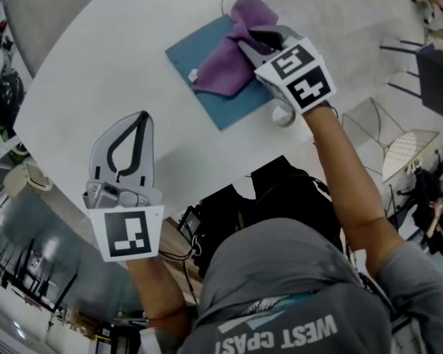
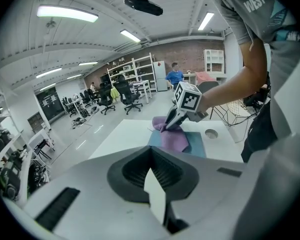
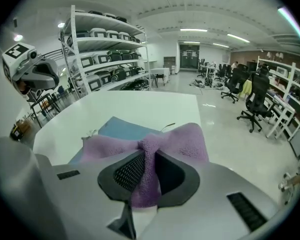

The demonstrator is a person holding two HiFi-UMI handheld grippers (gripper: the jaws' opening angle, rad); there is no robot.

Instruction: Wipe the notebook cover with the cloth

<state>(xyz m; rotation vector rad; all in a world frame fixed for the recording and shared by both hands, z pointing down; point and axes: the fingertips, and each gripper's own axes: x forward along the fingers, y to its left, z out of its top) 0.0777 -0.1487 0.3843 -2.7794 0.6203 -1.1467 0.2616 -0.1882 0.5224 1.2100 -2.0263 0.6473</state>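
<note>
White round worktop [image 1: 81, 72], bare across its 9 to 11 o'clock side in the head view, so that is the open room for moving. Its rim curves close past 1 o'clock and again along the near side at 5 o'clock. The flat blue notebook [image 1: 232, 108] lies at 1 o'clock of the worktop, set diamond-wise, with its near corner not far from the 5 o'clock rim. The crumpled purple cloth [image 1: 229, 61] is draped over the notebook's far half, its top fold spilling past the cover toward 12 o'clock, near the rim. The right gripper [image 1: 252, 41] has its jaws clenched on a pinched ridge of that cloth. The left gripper [image 1: 142, 118] sits well apart at 8 o'clock, jaws closed together on nothing. A small round cap or hole in the worktop [image 1: 283, 115] lies just beside the notebook at 4 o'clock. Risks, as judged: nothing pins the notebook, so a hard stroke may drag it toward either rim; the bunched cloth may touch only a narrow strip of the cover; a stroke toward 4 o'clock could snag on the round fitting.
</note>
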